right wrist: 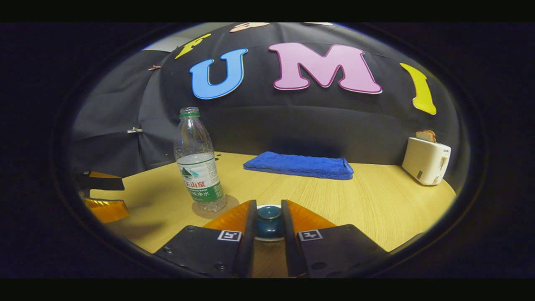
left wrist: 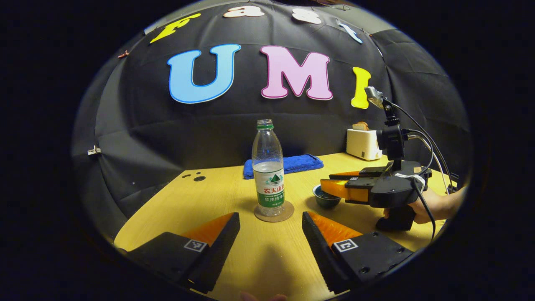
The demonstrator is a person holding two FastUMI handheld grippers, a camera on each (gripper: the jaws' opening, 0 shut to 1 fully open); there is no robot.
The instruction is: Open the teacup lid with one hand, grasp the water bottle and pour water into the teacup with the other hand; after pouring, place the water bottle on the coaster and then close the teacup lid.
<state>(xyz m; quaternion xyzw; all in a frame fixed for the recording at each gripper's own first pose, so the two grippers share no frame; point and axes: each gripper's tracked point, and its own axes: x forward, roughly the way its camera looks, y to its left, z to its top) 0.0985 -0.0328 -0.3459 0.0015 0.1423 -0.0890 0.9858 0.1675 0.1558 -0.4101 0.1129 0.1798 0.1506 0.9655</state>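
Bottle (left wrist: 268,167) upright on coaster (left wrist: 274,212), mid-table (left wrist: 267,259), uncapped, part full of water. Left gripper (left wrist: 271,234) low in left gripper view, jaws spread wide, bottle straight ahead beyond fingertips, untouched. Right gripper (right wrist: 268,223) low in right gripper view, jaws drawn close about lid (right wrist: 268,221) of teacup (left wrist: 326,197), both fingers pressed to knob. In left gripper view, right gripper (left wrist: 330,187) held by hand (left wrist: 430,205) at right, fingers reaching over teacup just right of coaster. Left fingers (right wrist: 104,200) at left edge of right gripper view. Blue towel (right wrist: 299,165) folded at back of table near wall. Toaster (right wrist: 426,161) at far right corner, bread (right wrist: 425,135) in slot.
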